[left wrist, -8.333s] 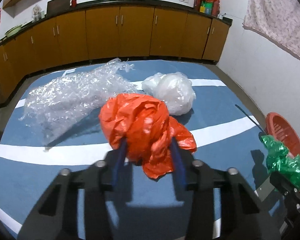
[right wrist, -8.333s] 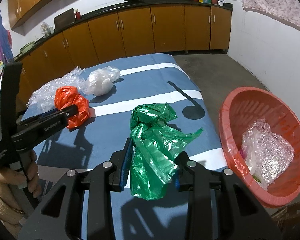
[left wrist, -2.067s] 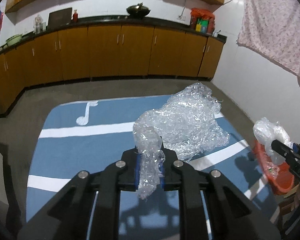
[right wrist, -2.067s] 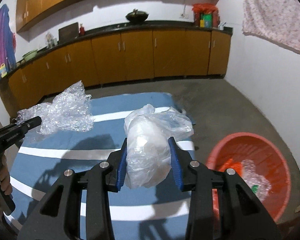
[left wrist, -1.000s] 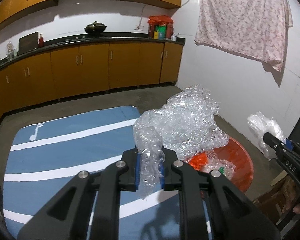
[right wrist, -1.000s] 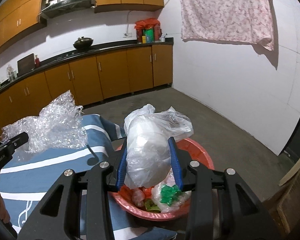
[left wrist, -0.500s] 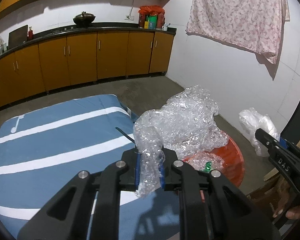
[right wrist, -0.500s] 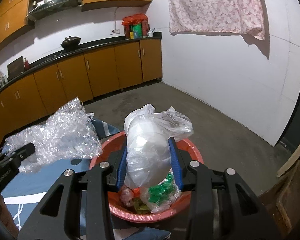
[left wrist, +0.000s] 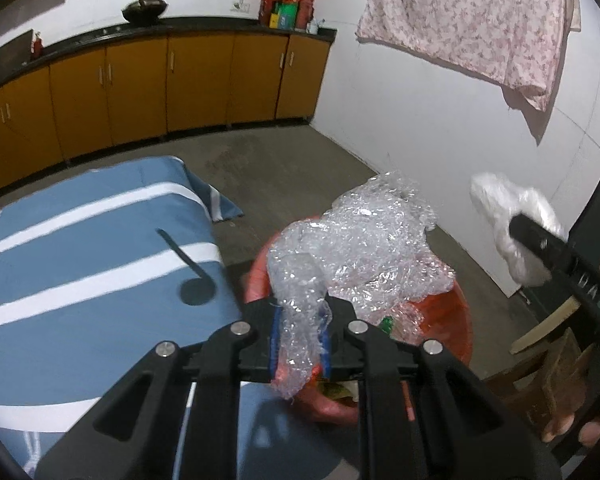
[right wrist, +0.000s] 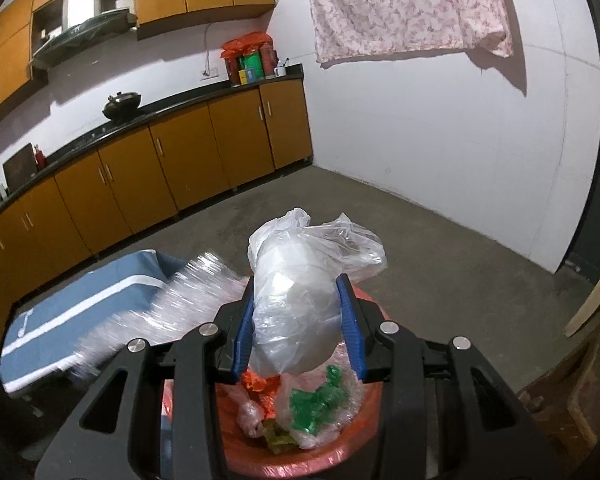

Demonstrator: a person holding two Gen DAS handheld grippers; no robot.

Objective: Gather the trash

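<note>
Left gripper [left wrist: 300,338] jaws opening around bubble wrap [left wrist: 364,248], right gripper [right wrist: 298,334] clamping white bag [right wrist: 300,300]; red basin [right wrist: 300,456] below

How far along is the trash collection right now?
Done: green and orange bags already lie in the red basin. In hand: the left gripper, its jaws opening, has bubble wrap between them over the basin; the right gripper holds the clear plastic bag above it. Left: dropping both.
</note>
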